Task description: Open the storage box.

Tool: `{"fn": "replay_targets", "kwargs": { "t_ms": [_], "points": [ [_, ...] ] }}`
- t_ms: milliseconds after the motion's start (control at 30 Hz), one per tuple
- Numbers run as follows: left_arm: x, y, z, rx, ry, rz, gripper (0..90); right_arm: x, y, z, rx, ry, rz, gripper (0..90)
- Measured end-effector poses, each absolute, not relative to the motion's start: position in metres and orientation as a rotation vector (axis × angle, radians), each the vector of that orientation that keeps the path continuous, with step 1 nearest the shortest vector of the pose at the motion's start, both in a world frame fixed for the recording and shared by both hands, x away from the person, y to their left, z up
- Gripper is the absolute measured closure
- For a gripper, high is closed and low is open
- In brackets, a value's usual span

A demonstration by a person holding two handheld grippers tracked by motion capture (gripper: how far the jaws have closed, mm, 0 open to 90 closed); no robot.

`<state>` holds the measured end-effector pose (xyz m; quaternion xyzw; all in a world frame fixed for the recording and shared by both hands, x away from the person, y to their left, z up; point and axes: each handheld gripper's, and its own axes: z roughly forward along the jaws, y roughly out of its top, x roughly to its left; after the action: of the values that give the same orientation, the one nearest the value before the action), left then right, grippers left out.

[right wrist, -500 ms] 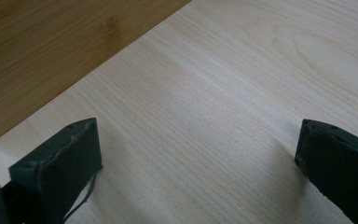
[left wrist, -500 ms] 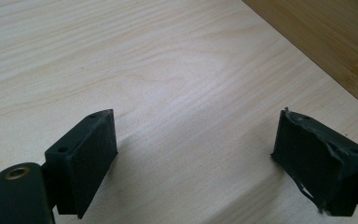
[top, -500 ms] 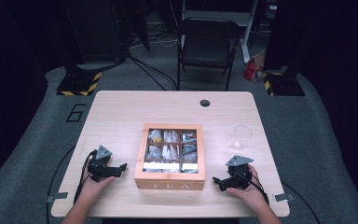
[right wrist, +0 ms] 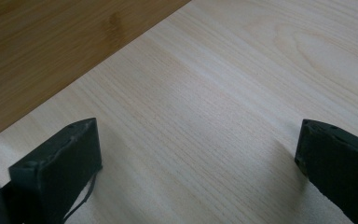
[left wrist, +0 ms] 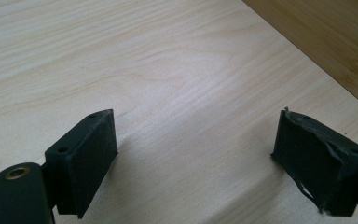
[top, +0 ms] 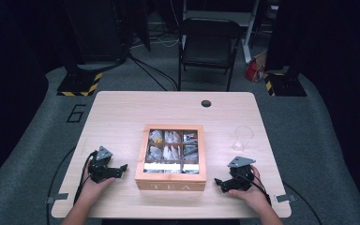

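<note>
Nothing has shifted since half a second ago: both hands rest where they were, either side of the square wooden tea box [top: 171,154] with its clear compartmented lid, mid-table on the pale wooden table [top: 122,112]. The left gripper [top: 122,168] and the right gripper [top: 218,182] point at the box, jaws wide with nothing between. "TEA" reads across the box's front; "6" marks the floor [top: 77,113].

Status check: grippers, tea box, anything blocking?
Left hand-held gripper open, empty. Right hand-held gripper open, empty. Tea box between them, untouched. Nothing blocking; cup off right.
</note>
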<state>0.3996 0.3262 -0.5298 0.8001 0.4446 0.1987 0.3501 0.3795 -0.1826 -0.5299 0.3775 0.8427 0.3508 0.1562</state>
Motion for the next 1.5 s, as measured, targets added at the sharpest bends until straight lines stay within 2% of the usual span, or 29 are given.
{"fn": "replay_targets", "kwargs": {
  "t_ms": [400,500,567,633,667,700,833,1067,1300,1500],
  "points": [
    [0.398,0.327,-0.530,2.070,1.150,0.519,13.1,0.379,-0.182,-0.530,1.086,2.409,1.008,0.6],
    [0.398,0.327,-0.530,2.064,1.150,0.521,13.4,0.379,-0.184,-0.529,1.086,2.388,1.015,7.5],
    [0.397,0.327,-0.530,2.065,1.152,0.528,15.1,0.377,-0.185,-0.526,1.092,2.387,1.023,15.7],
    [0.397,0.328,-0.529,2.066,1.148,0.526,15.6,0.377,-0.185,-0.526,1.082,2.395,1.023,18.4],
    [0.397,0.328,-0.529,2.066,1.148,0.526,16.5,0.377,-0.185,-0.526,1.082,2.395,1.023,18.4],
    [0.397,0.328,-0.529,2.064,1.153,0.528,17.8,0.377,-0.186,-0.525,1.071,2.398,1.031,24.9],
    [0.396,0.329,-0.527,2.063,1.155,0.521,23.5,0.376,-0.186,-0.521,1.092,2.404,1.033,32.1],
    [0.391,0.326,-0.522,2.043,1.133,0.477,28.9,0.372,-0.185,-0.510,1.062,2.361,1.070,32.8],
    [0.382,0.326,-0.509,2.024,1.113,0.423,30.7,0.366,-0.185,-0.499,1.097,2.322,1.139,33.5],
    [0.376,0.327,-0.502,2.005,1.101,0.423,34.3,0.361,-0.185,-0.490,1.101,2.306,1.176,34.1]
  ]
}}
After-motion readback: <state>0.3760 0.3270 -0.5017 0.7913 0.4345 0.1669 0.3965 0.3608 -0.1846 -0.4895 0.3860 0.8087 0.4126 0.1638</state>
